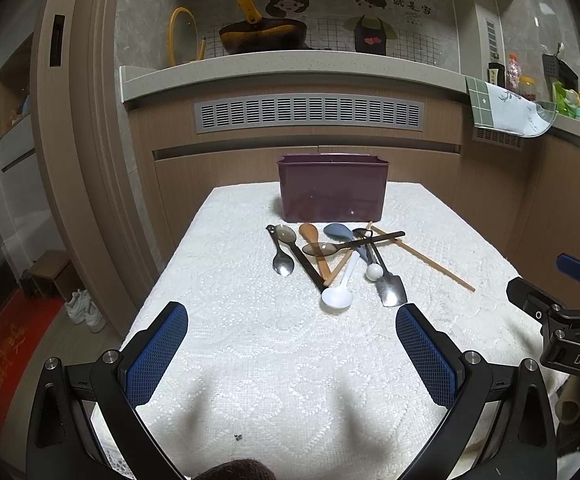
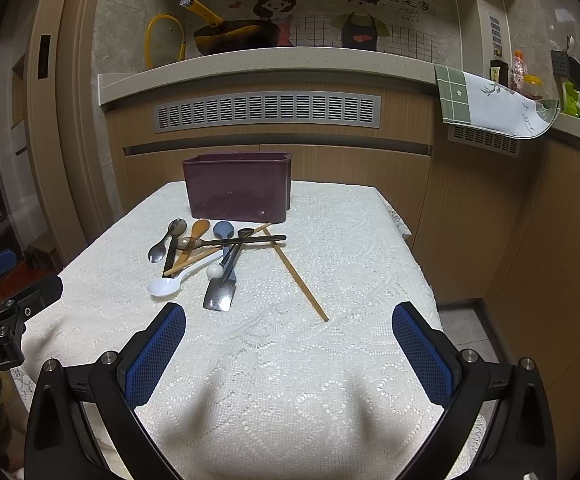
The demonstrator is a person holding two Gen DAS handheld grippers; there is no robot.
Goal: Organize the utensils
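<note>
Both your grippers hung spread over the near end of the table, holding nothing.

Your left gripper had its jaws wide apart above the white cloth, and your right gripper stood the same, well short of the utensils. The pile lay mid-table just in front of the maroon bin: steel spoon, white spoon, steel spatula, crossed over one another. One chopstick lay at the pile's right side, slanting out toward you.
</note>
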